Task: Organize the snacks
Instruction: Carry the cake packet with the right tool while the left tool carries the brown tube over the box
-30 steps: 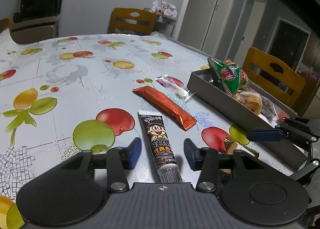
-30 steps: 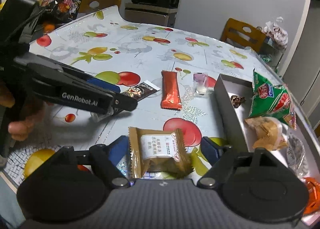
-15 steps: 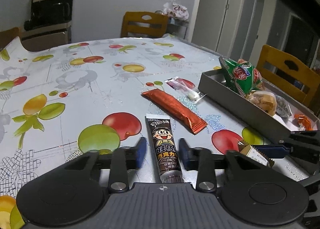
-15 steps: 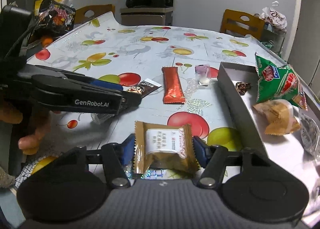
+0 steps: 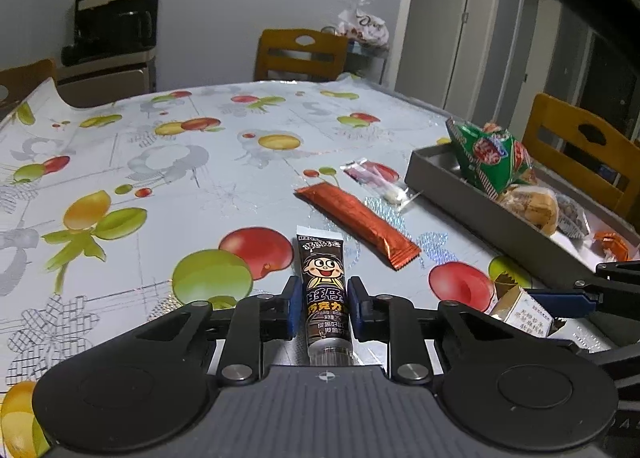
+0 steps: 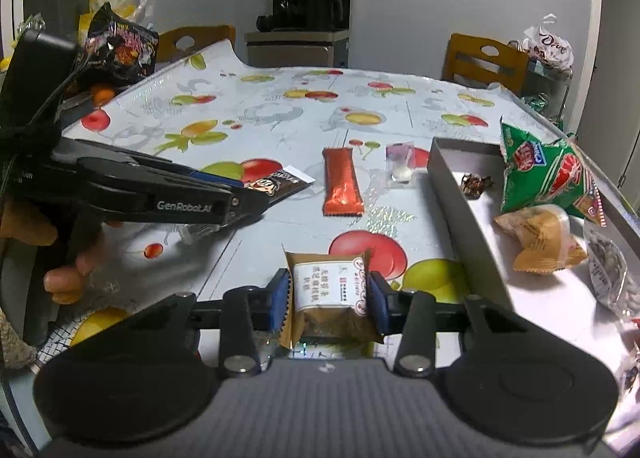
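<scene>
A brown chocolate tube [image 5: 320, 258] with a cartoon face lies on the fruit-print tablecloth. My left gripper [image 5: 324, 286] is closing on it, and both blue pads touch its sides. In the right wrist view that left gripper [image 6: 256, 204] reaches in from the left over the tube [image 6: 280, 184]. My right gripper [image 6: 328, 282] is closing on a brown pastry packet [image 6: 332, 314], which crumples between the pads. The grey tray [image 6: 452, 194] stands just right of it, holding a green bag [image 6: 544, 174] and other snacks.
An orange-red stick pack [image 5: 356, 222] and a small clear candy packet [image 5: 376, 182] lie between the tube and the tray [image 5: 460, 194]. Wooden chairs [image 5: 300, 54] stand around the table. A black noodle packet [image 6: 120, 46] sits at the far left. A person's fingers [image 6: 64, 278] hold the left gripper.
Both pairs of jaws have narrowed from wide apart to touching their snacks: the left on the tube, the right on the brown packet. Neither snack has left the table.
</scene>
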### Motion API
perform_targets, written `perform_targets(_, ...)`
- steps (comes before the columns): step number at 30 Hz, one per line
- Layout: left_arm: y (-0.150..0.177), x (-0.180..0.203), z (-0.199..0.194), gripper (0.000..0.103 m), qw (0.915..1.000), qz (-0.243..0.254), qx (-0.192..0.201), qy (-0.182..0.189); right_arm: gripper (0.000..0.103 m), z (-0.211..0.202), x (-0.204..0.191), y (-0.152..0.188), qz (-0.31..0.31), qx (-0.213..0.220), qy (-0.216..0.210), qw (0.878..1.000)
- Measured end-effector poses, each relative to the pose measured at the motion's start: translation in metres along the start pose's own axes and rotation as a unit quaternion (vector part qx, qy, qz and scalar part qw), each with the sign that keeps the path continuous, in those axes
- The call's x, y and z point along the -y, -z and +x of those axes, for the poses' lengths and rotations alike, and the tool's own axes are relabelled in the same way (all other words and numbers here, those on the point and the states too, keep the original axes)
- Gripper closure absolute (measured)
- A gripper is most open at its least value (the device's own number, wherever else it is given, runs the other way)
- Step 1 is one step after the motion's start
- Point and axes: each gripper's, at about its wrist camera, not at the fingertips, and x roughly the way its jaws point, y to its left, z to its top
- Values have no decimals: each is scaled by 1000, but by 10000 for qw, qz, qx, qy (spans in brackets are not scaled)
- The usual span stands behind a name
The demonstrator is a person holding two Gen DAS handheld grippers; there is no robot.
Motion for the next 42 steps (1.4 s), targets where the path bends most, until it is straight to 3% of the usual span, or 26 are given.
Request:
perform_targets(10,-18,19,-25,77,9990,175,371,159,62,-25,12,-13,50,437,73,9990)
perform_targets(20,-33,53,-27,77,9965,305,510,584,62,-60,43,-14,173,724,373,9965)
perform_targets(32,-40,107,-14,77,9893,702,483,1186,62,-92,96,6,471,741,947,9916)
perform_targets(42,-33,153,-3,77,9760,1167,378,1800,62,-104,136,33,691,506,1313,9876)
